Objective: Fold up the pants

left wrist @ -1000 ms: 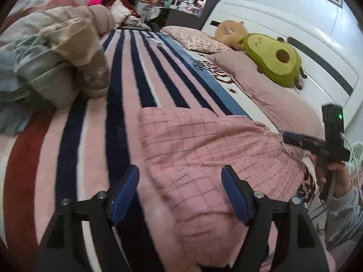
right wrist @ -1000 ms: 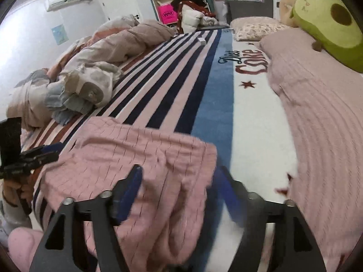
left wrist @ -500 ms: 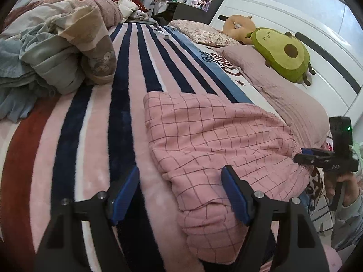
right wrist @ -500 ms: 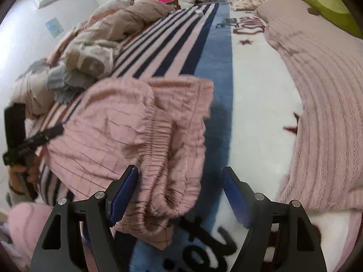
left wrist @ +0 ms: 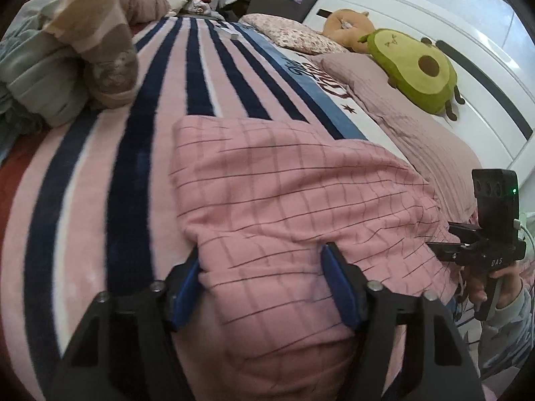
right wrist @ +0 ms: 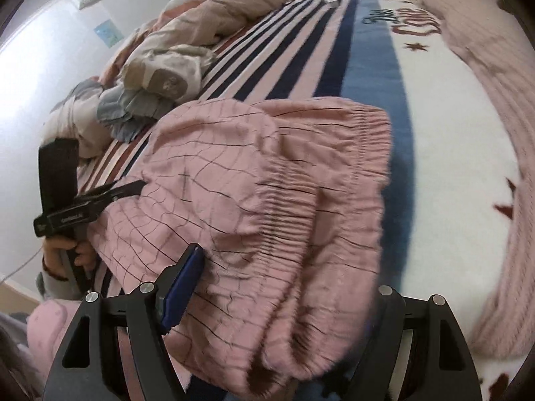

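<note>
The pink checked pants [left wrist: 284, 200] lie folded over on the striped bed blanket [left wrist: 140, 140]. In the right wrist view the pants [right wrist: 254, 207] show their gathered waistband towards the right. My left gripper [left wrist: 264, 284] is open, its blue pads on either side of a bunched near edge of the pants. My right gripper [right wrist: 277, 294] is open, the near waistband end of the cloth bulging between its fingers; its right pad is hidden by cloth. Each gripper shows in the other's view, at the pants' side edges.
A heap of crumpled bedding [left wrist: 67, 40] lies at the far left of the bed. An avocado plush [left wrist: 414, 70] and a pillow [left wrist: 294, 33] sit by the white headboard [left wrist: 451, 33]. A pink knit cover [right wrist: 495, 133] lies along the right.
Both grippers have moved down and forward onto the near edge of the pants. Cloth now sits between the fingers of each. Both stay open.
</note>
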